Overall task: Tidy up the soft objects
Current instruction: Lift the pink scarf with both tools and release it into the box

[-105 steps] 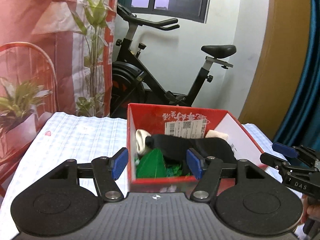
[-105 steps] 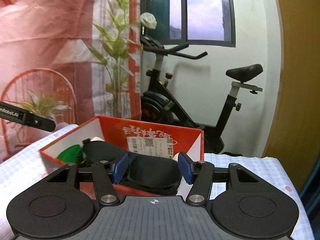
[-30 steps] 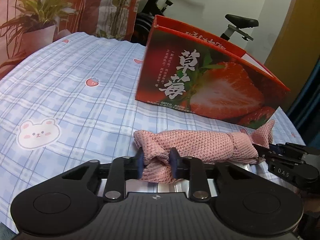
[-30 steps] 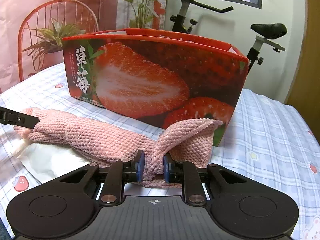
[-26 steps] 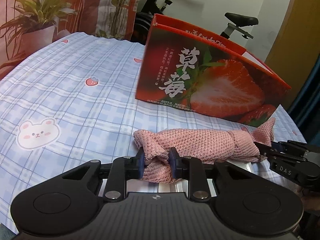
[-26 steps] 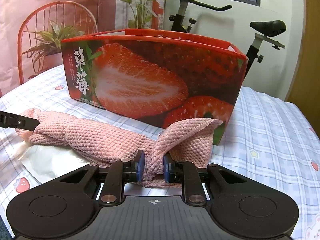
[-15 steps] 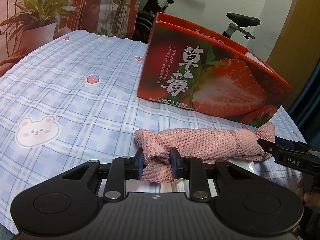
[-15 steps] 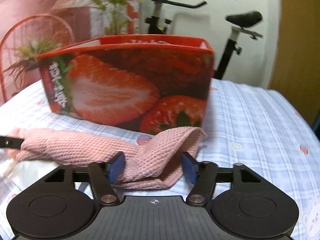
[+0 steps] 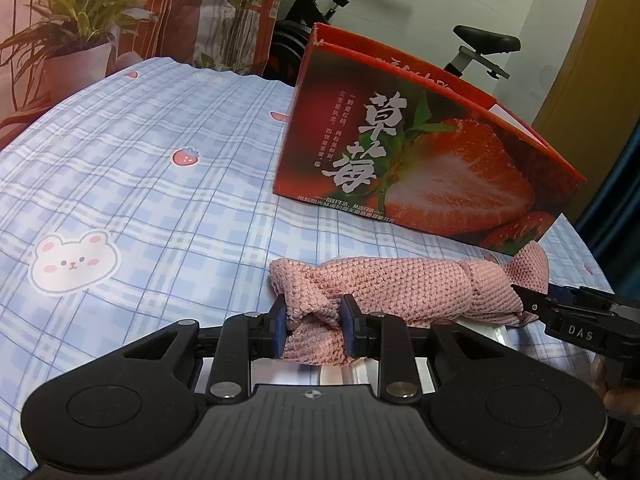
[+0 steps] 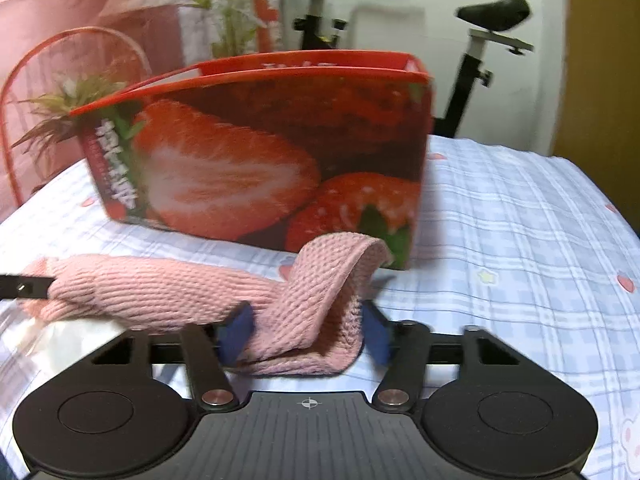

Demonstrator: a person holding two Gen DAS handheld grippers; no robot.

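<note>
While my left gripper (image 9: 313, 326) clamps the near-left end of the pink knitted cloth (image 9: 400, 284) lying before the strawberry box (image 9: 420, 160) | right gripper (image 10: 304, 334) has just been closing, cloth folded between its jaws, grip unclear in the blur | risk: fold slips free, cloth sags, or lift snags box corner.

We list a pink waffle-knit cloth (image 9: 404, 288), a red box (image 9: 420, 160) printed with strawberries and white characters, a blue-and-white checked tablecloth (image 9: 140, 184) with pink strawberries and a white bear, and blue pads (image 10: 236, 334) on black fingers.
</note>
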